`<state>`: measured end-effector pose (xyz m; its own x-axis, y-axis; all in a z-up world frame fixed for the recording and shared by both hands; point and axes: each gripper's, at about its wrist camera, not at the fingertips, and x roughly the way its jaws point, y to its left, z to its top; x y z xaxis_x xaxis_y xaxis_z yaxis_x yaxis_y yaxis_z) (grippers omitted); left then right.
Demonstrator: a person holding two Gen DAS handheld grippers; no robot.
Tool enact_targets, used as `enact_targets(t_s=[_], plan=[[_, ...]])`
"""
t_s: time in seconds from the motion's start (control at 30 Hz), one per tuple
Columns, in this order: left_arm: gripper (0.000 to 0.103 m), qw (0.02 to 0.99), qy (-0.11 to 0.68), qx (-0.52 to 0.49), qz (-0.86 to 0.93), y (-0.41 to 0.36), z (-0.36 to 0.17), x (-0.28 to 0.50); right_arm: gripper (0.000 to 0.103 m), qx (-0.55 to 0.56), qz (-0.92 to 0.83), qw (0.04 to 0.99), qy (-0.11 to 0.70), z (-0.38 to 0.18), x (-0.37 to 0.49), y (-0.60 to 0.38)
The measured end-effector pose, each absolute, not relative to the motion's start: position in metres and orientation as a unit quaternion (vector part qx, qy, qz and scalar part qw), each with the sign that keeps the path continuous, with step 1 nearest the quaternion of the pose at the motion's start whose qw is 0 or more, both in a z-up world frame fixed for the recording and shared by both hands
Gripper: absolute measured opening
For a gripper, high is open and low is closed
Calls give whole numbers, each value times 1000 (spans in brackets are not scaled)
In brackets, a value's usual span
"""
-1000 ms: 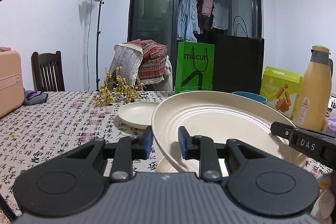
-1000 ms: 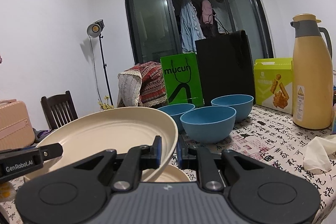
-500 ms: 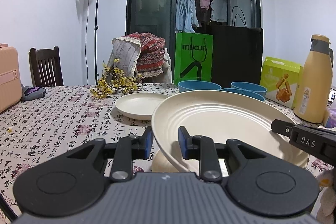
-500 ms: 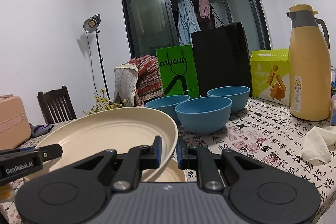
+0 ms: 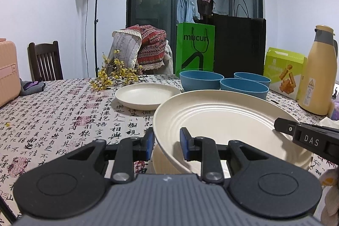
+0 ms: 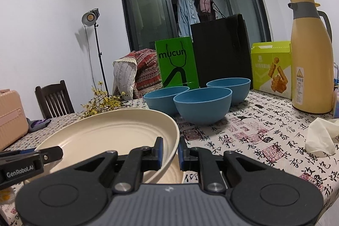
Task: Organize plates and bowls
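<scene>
Cream, matte large plate (image 5: 220, 120) with faint concentric ridges, round, held tilted above the desk (image 5: 63, 111) by both tools. Left tool (image 5: 166, 142) clenched on the plate's near-left rim, blue pads either side of the edge. Right tool (image 6: 170, 151) clenched on the opposite rim (its black finger, lettered "DAS", shows at the right of the left view). Under the raised plate sits another cream plate (image 6: 169, 173), mostly hidden. A third cream plate, the small plate (image 5: 147, 95), lies flat further back on the desk, well apart from the held one. Plates counted: three.

Blue bowls (image 6: 202, 105), smooth, matte, round: three, clustered together behind the plates, upright, rims nearly touching.

Desk covered by a white cloth printed with black calligraphy and red seals. Also on it: one yellow flask (image 6: 310, 56) with grey lid and handle, one lime cardboard box (image 6: 271, 69), one green paper bag (image 6: 177, 63), one black paper bag (image 6: 220, 54), one sprig of yellow flowers (image 5: 114, 77), one crumpled white tissue (image 6: 322, 137).
</scene>
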<state>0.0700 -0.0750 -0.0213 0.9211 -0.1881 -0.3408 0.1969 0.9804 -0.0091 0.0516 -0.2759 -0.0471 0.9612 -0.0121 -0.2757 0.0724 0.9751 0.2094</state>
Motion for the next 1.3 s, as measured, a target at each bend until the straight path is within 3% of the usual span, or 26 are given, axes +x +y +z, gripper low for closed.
enact_targets(t_s=[1.3], plan=[[26,971,218,54,-84,-87,-48,88,14,69,-39,984,161,-75,66,-270]])
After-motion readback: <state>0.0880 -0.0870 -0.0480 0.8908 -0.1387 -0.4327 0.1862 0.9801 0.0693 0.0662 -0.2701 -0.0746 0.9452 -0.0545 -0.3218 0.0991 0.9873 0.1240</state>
